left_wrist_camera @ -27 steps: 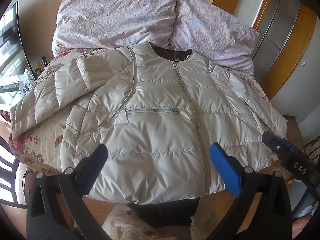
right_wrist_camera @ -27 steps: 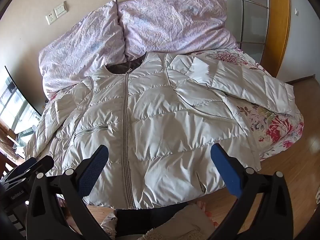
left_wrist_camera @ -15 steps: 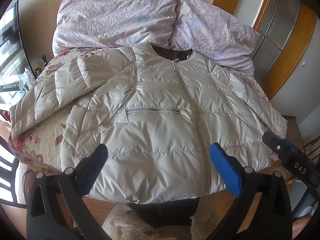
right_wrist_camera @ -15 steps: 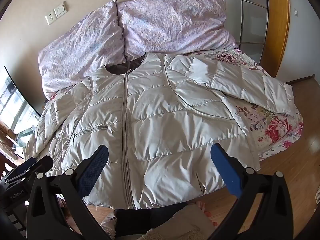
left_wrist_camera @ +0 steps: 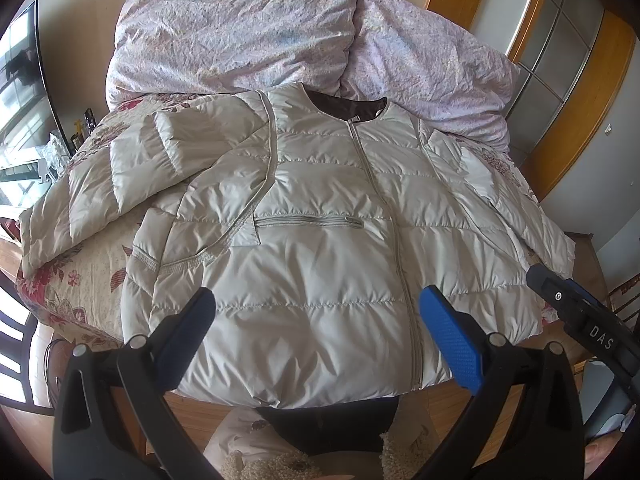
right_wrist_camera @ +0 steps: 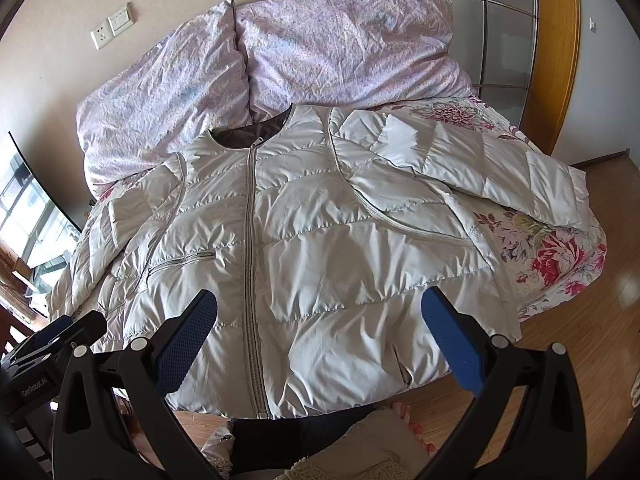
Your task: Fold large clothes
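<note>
A large cream quilted puffer jacket (left_wrist_camera: 312, 248) lies face up and zipped on the bed, collar toward the pillows, both sleeves spread out to the sides. It also shows in the right wrist view (right_wrist_camera: 320, 240). My left gripper (left_wrist_camera: 316, 336) is open and empty, held above the jacket's lower hem. My right gripper (right_wrist_camera: 320, 340) is open and empty, also above the hem. The right gripper's body shows at the right edge of the left wrist view (left_wrist_camera: 580, 320).
Two lilac pillows (right_wrist_camera: 300, 52) lean on the wall behind the jacket. The floral bedspread (right_wrist_camera: 552, 256) shows at the bed's edges. Wooden floor (right_wrist_camera: 592, 340) lies to the right. A window (left_wrist_camera: 20, 92) and a wooden door frame (left_wrist_camera: 580, 92) flank the bed.
Both views have shifted very slightly; the jacket lies unchanged and both grippers stay open.
</note>
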`<state>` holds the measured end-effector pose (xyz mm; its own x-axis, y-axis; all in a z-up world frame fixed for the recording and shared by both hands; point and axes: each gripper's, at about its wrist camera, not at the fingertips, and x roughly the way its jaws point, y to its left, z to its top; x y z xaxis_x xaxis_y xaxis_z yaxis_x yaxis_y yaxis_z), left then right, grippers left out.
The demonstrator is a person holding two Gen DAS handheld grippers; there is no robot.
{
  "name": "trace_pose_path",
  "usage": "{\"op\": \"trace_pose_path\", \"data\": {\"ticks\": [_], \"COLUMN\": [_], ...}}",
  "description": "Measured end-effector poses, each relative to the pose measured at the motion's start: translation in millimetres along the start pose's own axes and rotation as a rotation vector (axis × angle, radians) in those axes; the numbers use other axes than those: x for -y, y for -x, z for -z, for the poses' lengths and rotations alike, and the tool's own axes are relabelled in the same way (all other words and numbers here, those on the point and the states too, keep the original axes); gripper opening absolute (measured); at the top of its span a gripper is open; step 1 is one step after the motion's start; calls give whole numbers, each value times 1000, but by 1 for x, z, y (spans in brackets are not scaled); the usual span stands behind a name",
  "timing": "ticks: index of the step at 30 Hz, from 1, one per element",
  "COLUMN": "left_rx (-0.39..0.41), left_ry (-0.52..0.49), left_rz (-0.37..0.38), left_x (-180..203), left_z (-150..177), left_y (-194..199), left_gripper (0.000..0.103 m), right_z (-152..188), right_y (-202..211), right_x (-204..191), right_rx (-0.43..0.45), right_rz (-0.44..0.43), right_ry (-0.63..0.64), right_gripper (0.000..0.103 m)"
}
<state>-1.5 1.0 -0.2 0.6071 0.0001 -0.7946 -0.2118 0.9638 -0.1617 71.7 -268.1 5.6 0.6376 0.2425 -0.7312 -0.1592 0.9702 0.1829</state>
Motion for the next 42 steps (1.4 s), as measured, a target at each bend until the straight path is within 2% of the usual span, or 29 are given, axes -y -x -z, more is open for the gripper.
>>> {"op": "trace_pose_path", "data": {"ticks": [42], "left_rx": [-3], "left_ry": [4], "left_rz": [0], "left_x": [-4], "left_z": [-1], "left_y": [-4], "left_gripper": [101], "right_z": [0], "right_y": [-2], "right_x": [2], "right_rx": [0], "right_rz": [0], "right_ry": [-3], "right_gripper": [102]}}
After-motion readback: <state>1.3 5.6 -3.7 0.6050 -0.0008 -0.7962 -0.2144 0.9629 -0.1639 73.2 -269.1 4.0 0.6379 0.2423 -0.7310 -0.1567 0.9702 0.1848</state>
